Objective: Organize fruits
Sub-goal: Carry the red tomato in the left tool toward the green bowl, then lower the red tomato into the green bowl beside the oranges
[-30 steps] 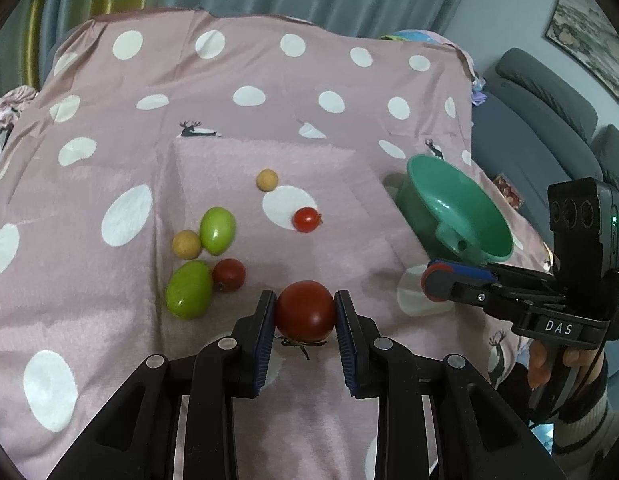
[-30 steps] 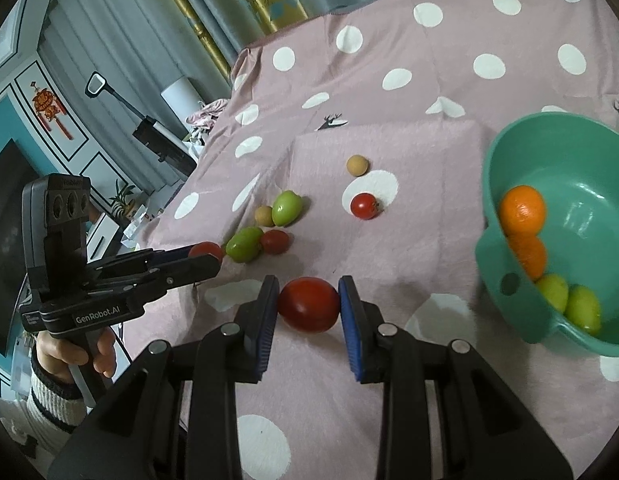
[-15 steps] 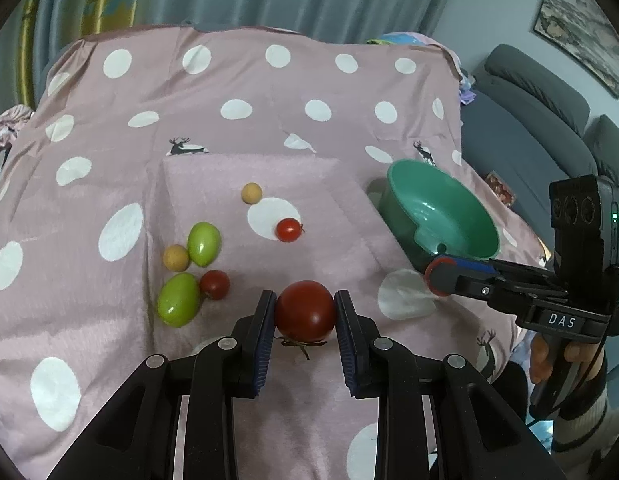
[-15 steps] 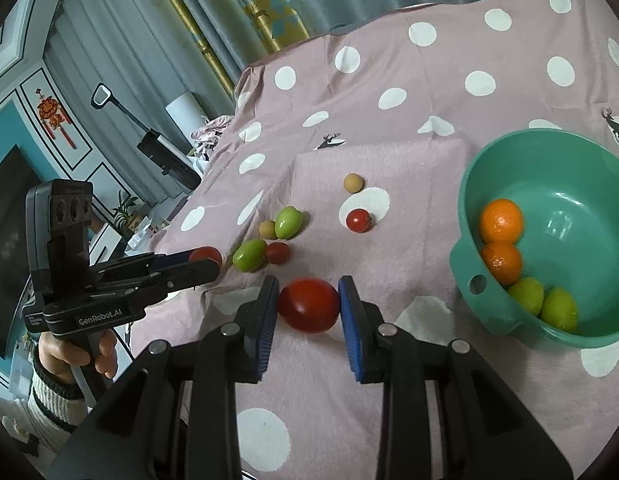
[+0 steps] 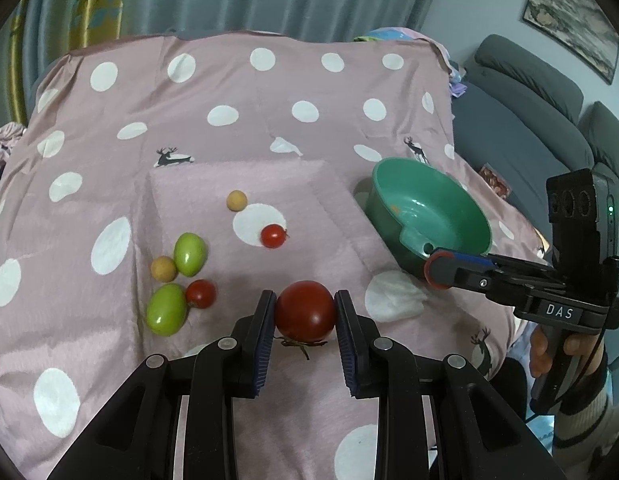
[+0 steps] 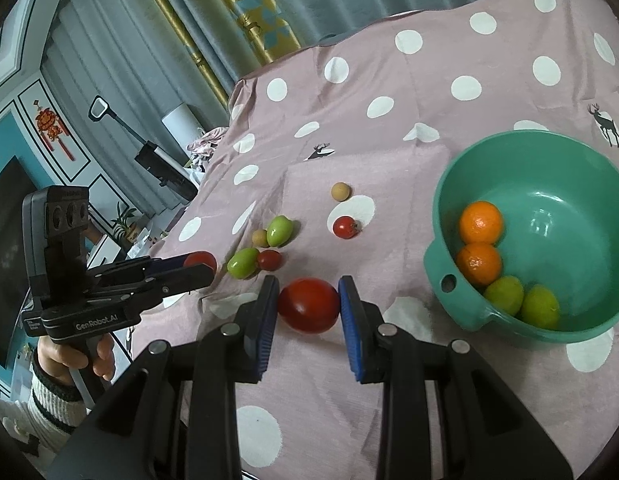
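Observation:
My left gripper [image 5: 305, 314] is shut on a large red tomato [image 5: 305, 311], held above the pink dotted cloth. My right gripper [image 6: 308, 303] is shut on another large red tomato [image 6: 308, 305], held left of the green bowl [image 6: 441, 216]. The bowl holds two oranges [image 6: 480, 222] and two green fruits [image 6: 540, 306]. On the cloth lie two green fruits [image 5: 190, 253], two small red tomatoes [image 5: 273, 235] and two small tan fruits [image 5: 236, 200]. The bowl also shows in the left wrist view [image 5: 461, 204].
The cloth-covered table [image 5: 229, 92] drops off at its far edge before curtains. A grey sofa [image 5: 549, 120] stands on the right. A shelf and floor items [image 6: 161, 164] lie beyond the table's left edge.
Both grippers have risen and pulled back with their tomatoes; the fruits and the bowl look smaller and farther. The fruits on the cloth have not moved.

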The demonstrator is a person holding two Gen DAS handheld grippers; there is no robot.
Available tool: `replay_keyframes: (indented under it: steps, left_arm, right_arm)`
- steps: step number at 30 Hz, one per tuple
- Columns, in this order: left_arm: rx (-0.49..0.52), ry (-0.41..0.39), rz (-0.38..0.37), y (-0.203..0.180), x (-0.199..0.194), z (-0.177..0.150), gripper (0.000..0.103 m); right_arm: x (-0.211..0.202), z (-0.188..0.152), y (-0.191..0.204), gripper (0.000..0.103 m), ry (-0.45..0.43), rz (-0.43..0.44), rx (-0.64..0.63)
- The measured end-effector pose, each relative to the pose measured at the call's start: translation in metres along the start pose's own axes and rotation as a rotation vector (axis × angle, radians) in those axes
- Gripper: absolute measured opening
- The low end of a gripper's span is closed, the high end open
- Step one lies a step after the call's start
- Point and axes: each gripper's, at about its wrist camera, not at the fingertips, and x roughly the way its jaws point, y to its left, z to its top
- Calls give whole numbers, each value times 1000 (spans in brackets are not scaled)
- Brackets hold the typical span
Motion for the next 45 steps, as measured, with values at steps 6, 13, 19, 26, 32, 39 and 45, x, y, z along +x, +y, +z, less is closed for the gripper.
replay_keyframes:
  steps: [6, 13, 19, 26, 32, 39, 45]
  left_arm:
    - [19, 2, -9, -8, 3, 4, 28]
    - [38, 12, -24, -17, 9, 7, 28]
    - [47, 18, -37, -22, 14, 10, 28]
    - [56, 29, -53, -28, 21, 14, 28]
    - [69, 38, -62, -34, 26, 17, 28]
    - [81, 47, -71, -39, 33, 20, 28]
    - [93, 54, -79, -44, 37, 23, 28]
  right_arm:
    - [-4, 0, -6, 31, -13, -4, 12]
    - [-10, 0, -14, 31, -29, -13, 30]
    - [-15, 0, -21, 31, -39, -21, 41]
    - [-21, -2, -29, 31, -52, -36, 60]
    - [-25, -3, -38, 31, -62, -51, 80]
    - [-30, -4, -48, 31, -75, -63, 100]
    - [-33, -6, -55, 31, -84, -70, 115]
